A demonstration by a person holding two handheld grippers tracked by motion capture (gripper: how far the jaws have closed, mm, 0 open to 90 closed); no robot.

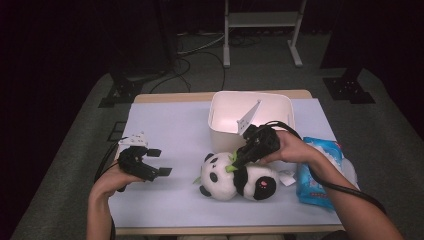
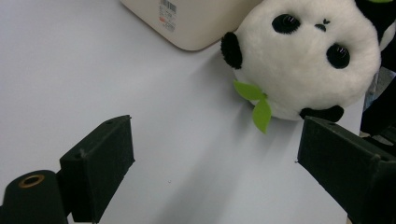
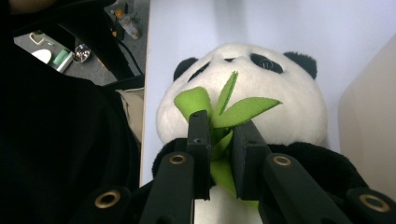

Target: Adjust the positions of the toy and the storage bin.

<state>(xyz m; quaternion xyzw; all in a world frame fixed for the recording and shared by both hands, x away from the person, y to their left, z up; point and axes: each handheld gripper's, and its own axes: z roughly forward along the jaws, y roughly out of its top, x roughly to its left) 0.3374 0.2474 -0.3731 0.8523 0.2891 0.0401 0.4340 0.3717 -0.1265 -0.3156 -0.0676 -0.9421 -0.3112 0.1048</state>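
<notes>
Left gripper (image 1: 159,161): nearest, at the table's left side, jaws spread wide with bare white tabletop (image 1: 165,125) between them; it holds nothing.
Plush panda (image 1: 235,177): lies on its side near the front edge, right of centre, head toward the left gripper.
Right gripper (image 1: 235,162): jaws nearly together, pinching the green leaves (image 3: 219,116) on the panda's chest.
Blue packet (image 1: 315,172): just right of the panda.
White bin (image 1: 222,120): behind the panda, close to its head.
</notes>
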